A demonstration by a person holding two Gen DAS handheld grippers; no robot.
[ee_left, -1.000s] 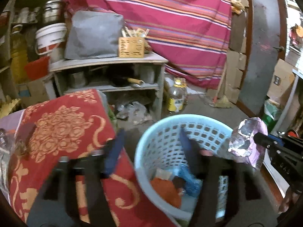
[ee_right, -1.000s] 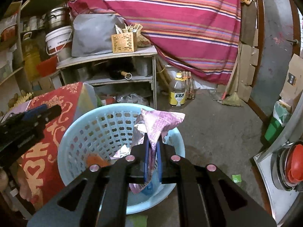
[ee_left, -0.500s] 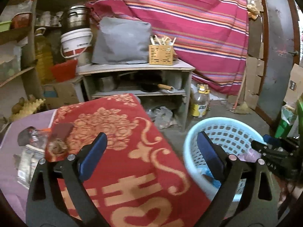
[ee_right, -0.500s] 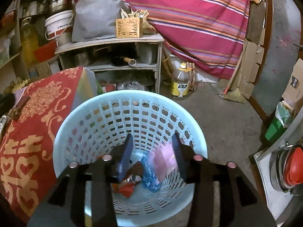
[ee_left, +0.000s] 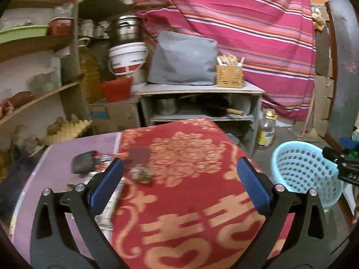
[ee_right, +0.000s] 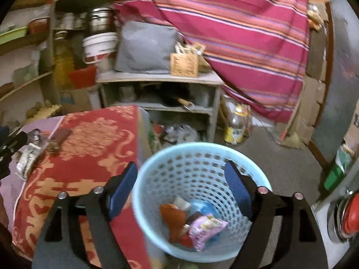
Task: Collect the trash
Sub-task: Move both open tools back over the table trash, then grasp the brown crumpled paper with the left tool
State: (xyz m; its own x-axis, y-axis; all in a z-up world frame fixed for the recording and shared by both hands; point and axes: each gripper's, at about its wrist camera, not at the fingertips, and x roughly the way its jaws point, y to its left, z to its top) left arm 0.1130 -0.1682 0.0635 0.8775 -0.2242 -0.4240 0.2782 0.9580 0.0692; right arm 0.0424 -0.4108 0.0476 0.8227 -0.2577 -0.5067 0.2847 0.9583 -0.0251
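Observation:
A light blue perforated basket [ee_right: 197,157] stands on the floor beside the table; it also shows in the left wrist view [ee_left: 298,168]. Inside lie a pink wrapper [ee_right: 206,227], an orange wrapper [ee_right: 171,213] and other scraps. My right gripper [ee_right: 182,187] is open and empty above the basket. My left gripper [ee_left: 179,186] is open and empty above the red and gold cloth [ee_left: 190,190]. Trash lies on the table's left part: a crumpled brown wad [ee_left: 140,174], a dark flat wrapper [ee_left: 139,153], a grey crumpled bag [ee_left: 83,162] and a pale wrapper [ee_right: 27,159].
A grey shelf unit [ee_left: 202,103] with a grey bag and a wooden box stands behind the table. An oil bottle [ee_left: 265,130] stands on the floor. Wooden shelves [ee_left: 33,85] line the left. A striped cloth hangs at the back. A red-lidded pot [ee_right: 350,215] sits at right.
My right gripper opened and dropped the pink wrapper into the basket, then lifted. My left gripper swung left from the basket to over the table.

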